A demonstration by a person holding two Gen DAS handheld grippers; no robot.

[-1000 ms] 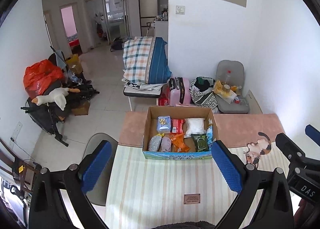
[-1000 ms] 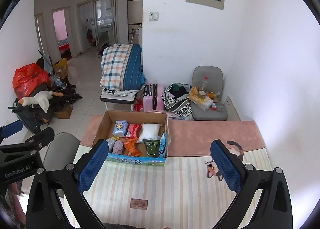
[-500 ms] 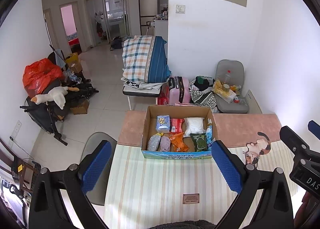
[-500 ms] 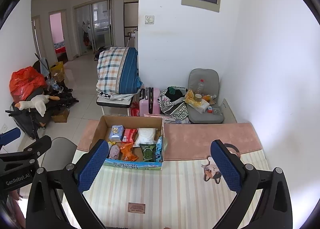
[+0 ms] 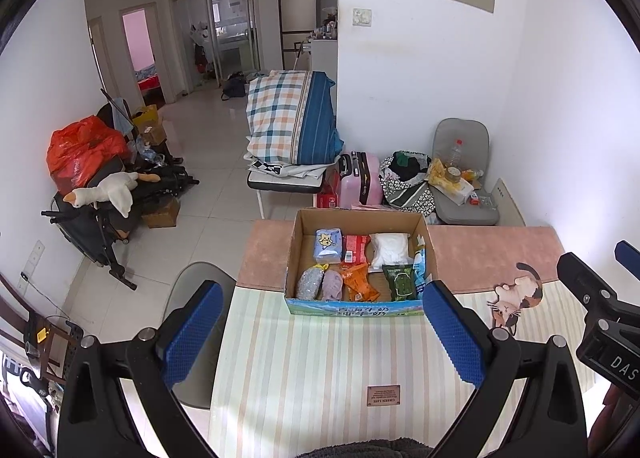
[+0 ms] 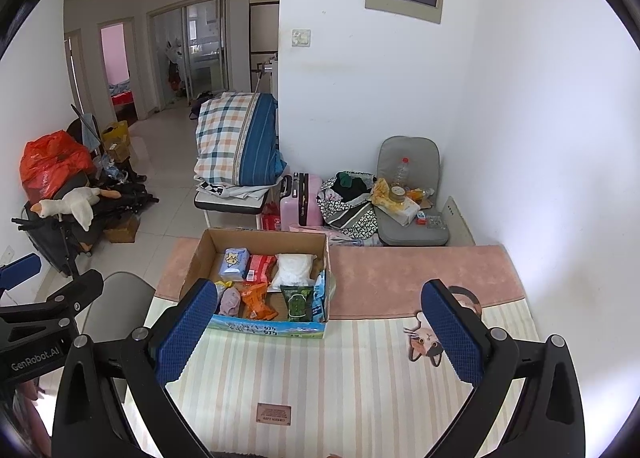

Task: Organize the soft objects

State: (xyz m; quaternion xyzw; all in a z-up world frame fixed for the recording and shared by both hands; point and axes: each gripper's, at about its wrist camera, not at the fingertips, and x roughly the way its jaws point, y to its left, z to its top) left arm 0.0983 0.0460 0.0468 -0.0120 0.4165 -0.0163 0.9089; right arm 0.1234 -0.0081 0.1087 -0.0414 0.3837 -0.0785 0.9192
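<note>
A table (image 5: 320, 362) carries everything, covered by a mat with pale green and cream stripes toward the near side and a plain pink band (image 5: 492, 254) at the far edge. An open cardboard box (image 5: 356, 306) of soft packets sits on it, straddling stripes and pink. A cat picture (image 5: 516, 298) is printed on the mat right of the box, and a small brown label (image 5: 383, 395) lies near the front

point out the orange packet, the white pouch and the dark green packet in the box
orange packet (image 5: 359, 285), left wrist view, middle of its crinkled front
white pouch (image 5: 389, 248), left wrist view, centre of its top face
dark green packet (image 6: 297, 301), right wrist view, middle of its printed front
</note>
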